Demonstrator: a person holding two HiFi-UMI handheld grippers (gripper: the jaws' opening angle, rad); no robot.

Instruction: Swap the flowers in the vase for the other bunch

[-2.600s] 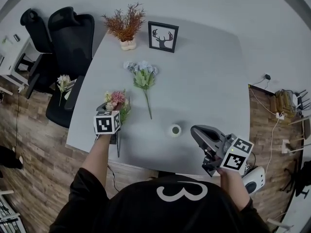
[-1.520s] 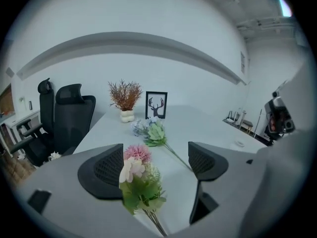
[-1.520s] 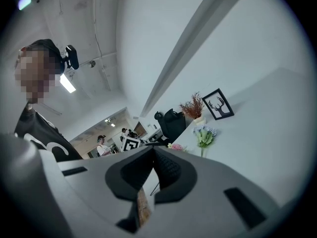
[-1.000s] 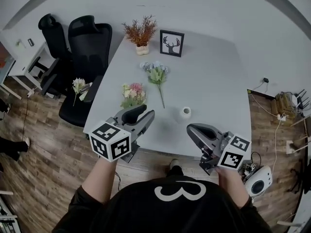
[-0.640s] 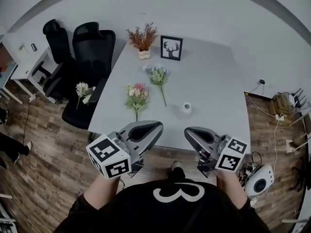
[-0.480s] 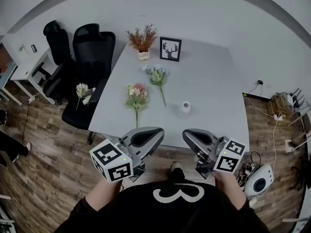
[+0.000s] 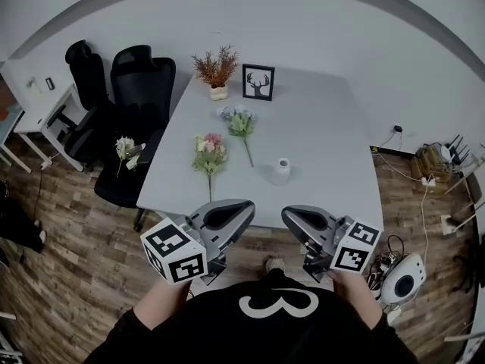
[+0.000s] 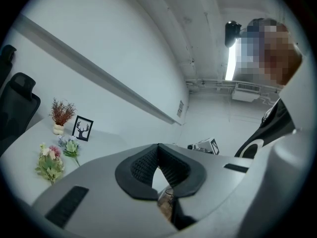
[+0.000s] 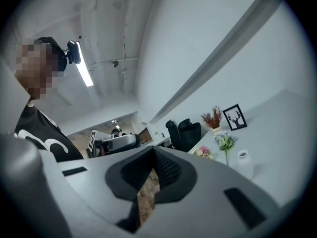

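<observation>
Vase [image 7: 280, 171], small and white, stands upright on the grey counter [image 7: 326, 127], toward its near edge. A pink bunch [image 7: 209, 152] and a blue-and-green bunch [image 7: 240, 123] lie flat to its left, near each other and apart from it.

The person holds both tools level in front of the chest, short of the counter's edge and over the wooden floor [image 7: 68, 279], with the tips angled in toward each other. The left tongs [image 7: 241, 207] are closed with nothing in them, and so are the right tongs [image 7: 292, 214].

The left gripper view shows both bunches, a framed deer picture [image 8: 82, 128] and a dried plant [image 8: 61, 114], but its own body hides the vase. The right gripper view shows the vase and two black chairs [image 9: 183, 132]. Only the head view shows a third bunch [image 7: 125, 150] on a chair seat.
</observation>
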